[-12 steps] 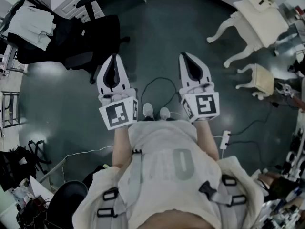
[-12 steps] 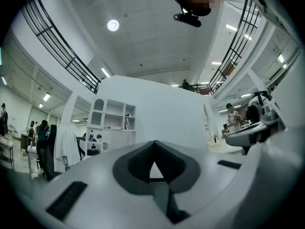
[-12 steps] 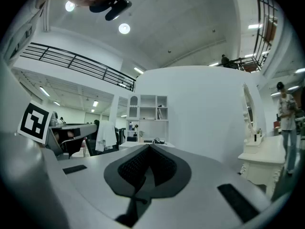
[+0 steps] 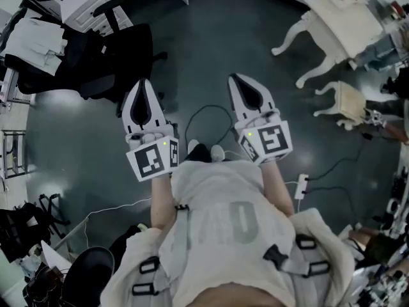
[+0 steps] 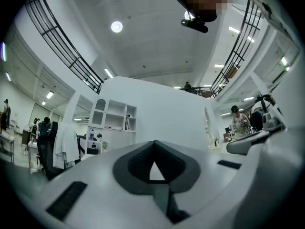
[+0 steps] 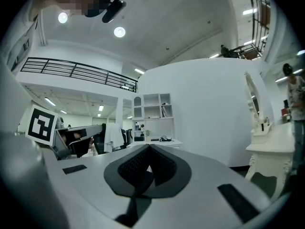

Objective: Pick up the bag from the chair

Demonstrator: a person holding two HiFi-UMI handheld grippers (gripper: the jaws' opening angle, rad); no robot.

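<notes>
On the black chair [image 4: 131, 50], that dark lump may be the bag [image 4: 57, 72], likely soft, best grabbed up top; my left gripper [image 4: 144, 85] and right gripper [image 4: 238, 80] are closed, empty.

Your left tongs [image 4: 142, 85] and right tongs [image 4: 235, 80] are smooth matt white plastic with rough black pads [image 5: 136, 163]; the dark floor [image 4: 211, 37] beneath you shines glossy.
</notes>
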